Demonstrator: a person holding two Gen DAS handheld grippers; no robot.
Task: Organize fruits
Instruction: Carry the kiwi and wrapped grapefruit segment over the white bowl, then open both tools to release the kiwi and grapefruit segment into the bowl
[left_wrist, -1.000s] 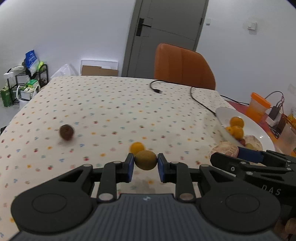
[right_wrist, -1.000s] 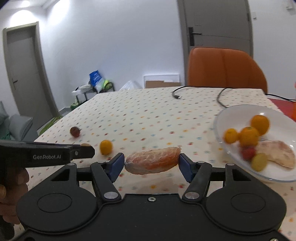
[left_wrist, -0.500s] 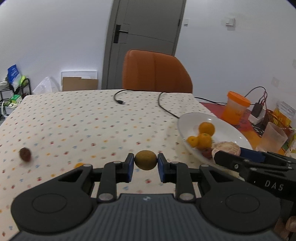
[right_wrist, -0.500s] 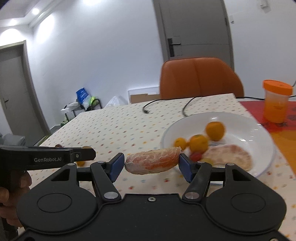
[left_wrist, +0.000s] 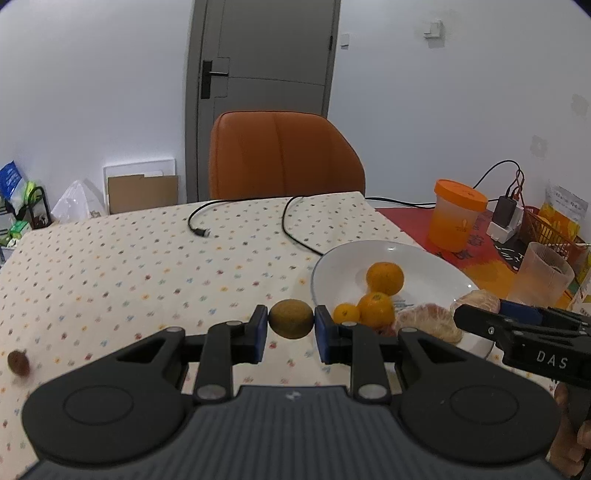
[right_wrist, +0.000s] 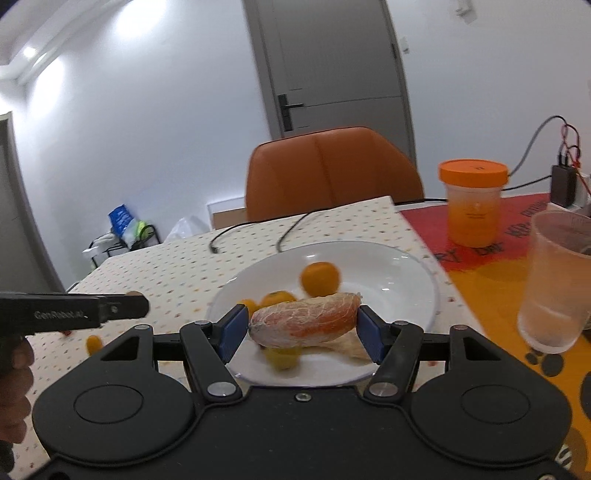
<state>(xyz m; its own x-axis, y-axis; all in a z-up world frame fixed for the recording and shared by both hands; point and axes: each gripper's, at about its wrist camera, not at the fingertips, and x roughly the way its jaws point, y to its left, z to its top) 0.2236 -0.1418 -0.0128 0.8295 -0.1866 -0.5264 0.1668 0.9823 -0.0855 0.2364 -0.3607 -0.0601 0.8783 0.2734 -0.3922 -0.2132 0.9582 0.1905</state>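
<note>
My left gripper (left_wrist: 290, 324) is shut on a brown kiwi (left_wrist: 290, 318), held above the dotted tablecloth just left of the white plate (left_wrist: 417, 254). The plate holds oranges (left_wrist: 384, 277) and a peeled pomelo piece (left_wrist: 428, 322). My right gripper (right_wrist: 301, 326) is shut on a peeled pomelo segment (right_wrist: 304, 319) and holds it over the near part of the plate (right_wrist: 388, 266). The right gripper also shows at the right edge of the left wrist view, and the left gripper at the left of the right wrist view. A small dark fruit (left_wrist: 18, 363) and a small orange (right_wrist: 94, 342) lie on the cloth.
An orange-lidded jar (left_wrist: 458, 214) and a clear plastic cup (right_wrist: 554, 280) stand right of the plate. Black cables (left_wrist: 295, 225) cross the far table. An orange chair (left_wrist: 280, 155) stands behind the table. A charger (left_wrist: 508, 218) and an orange basket (left_wrist: 546, 232) sit at the far right.
Both grippers have swung right toward the plate with their fruits held. The right gripper now holds the pomelo segment over the plate; the left holds the kiwi beside its rim.
</note>
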